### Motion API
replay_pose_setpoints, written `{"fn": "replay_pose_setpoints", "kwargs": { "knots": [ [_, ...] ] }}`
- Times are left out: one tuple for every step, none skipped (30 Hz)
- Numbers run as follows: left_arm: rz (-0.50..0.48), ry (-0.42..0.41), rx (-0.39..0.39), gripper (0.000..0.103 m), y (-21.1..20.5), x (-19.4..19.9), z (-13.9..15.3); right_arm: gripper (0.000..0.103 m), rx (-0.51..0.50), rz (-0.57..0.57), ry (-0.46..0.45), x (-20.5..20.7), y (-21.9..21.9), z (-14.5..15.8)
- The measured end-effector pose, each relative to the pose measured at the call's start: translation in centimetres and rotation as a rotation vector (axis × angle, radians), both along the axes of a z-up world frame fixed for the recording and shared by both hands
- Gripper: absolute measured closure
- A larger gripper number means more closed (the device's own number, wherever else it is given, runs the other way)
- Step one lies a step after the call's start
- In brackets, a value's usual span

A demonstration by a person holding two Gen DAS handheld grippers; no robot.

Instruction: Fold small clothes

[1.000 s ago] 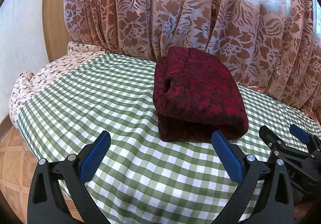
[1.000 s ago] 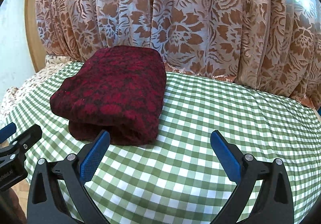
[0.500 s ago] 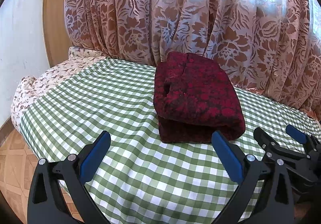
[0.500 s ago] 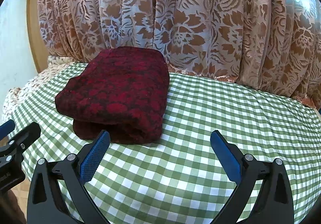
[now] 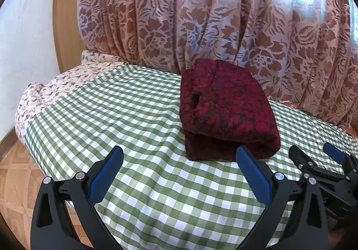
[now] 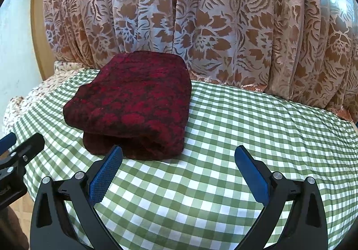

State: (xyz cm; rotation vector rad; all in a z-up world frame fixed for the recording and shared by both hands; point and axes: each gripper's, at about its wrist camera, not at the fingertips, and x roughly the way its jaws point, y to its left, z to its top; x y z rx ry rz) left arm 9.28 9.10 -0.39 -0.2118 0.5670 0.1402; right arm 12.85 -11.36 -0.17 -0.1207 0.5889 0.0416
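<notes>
Red garment [image 5: 226, 113] sits folded on the checked cloth [image 5: 134, 129]; both my tongs [image 5: 177, 168] [image 6: 177, 167] hang released, empty — folding looks done.

The right gripper [image 6: 178, 160] hangs over the green checked cloth [image 6: 246, 129] with its 2 blue-padded fingers [image 6: 105, 173] spread wide, holding nothing. A folded dark red garment [image 6: 134, 102] lies just beyond the left finger. Far to the left of the fingers, the left gripper [image 6: 13, 151] shows at the frame edge. A floral curtain [image 6: 201, 26] hangs behind.
</notes>
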Motion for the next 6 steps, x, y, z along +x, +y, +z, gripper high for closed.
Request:
{"fn": "replay_pose_setpoints", "kwargs": {
  "knots": [
    [0.002,0.006,-0.007,0.003,0.06,0.08,-0.12,0.004,0.001,0.0,-0.001,0.01,-0.02,0.0],
    [0.006,0.015,-0.015,0.003,0.19,0.21,-0.29,0.004,0.001,-0.001,-0.001,0.02,0.01,-0.01],
    [0.008,0.019,-0.019,0.003,0.28,0.26,-0.41,0.004,0.001,-0.001,-0.001,0.05,0.05,-0.01],
    [0.011,0.022,-0.02,0.003,0.28,0.25,-0.53,0.004,0.001,0.0,-0.001,0.06,0.03,0.0],
    [0.012,0.026,-0.018,0.003,0.28,0.32,-0.64,0.004,0.002,0.0,-0.001,0.05,0.05,-0.02],
    [0.011,0.027,-0.017,0.003,0.3,0.34,-0.74,0.004,0.002,0.001,0.0,0.09,0.0,-0.01]
  ]
}}
